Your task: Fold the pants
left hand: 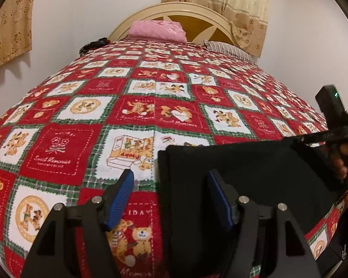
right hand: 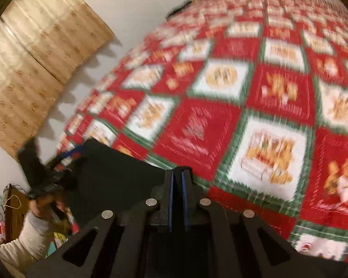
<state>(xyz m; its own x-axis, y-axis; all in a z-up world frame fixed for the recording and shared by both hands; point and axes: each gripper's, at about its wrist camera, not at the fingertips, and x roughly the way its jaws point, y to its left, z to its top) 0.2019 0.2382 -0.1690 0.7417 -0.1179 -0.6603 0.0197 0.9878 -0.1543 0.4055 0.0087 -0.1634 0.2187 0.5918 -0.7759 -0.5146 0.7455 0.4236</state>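
Note:
Black pants (left hand: 255, 166), folded into a flat rectangle, lie on the near right part of the bed. My left gripper (left hand: 172, 197) is open and straddles their left edge: one blue pad (left hand: 125, 194) is over the bedspread, the other (left hand: 220, 199) over the black cloth. In the blurred right wrist view, my right gripper (right hand: 177, 183) has its pads together at the right end of the pants (right hand: 109, 176), with dark cloth reaching in between them. That gripper (left hand: 324, 136) appears in the left wrist view at the pants' far right corner. The left gripper (right hand: 62, 159) sits at the far end, held by a hand (right hand: 46, 203).
A red, white and green teddy-bear bedspread (left hand: 132, 106) covers the bed. At the headboard (left hand: 197, 18) lie a pink folded cloth (left hand: 157, 30), a striped pillow (left hand: 227, 48) and a dark object (left hand: 92, 45). Beige curtains (left hand: 9, 30) hang on the wall. Clutter (right hand: 2, 210) sits beside the bed.

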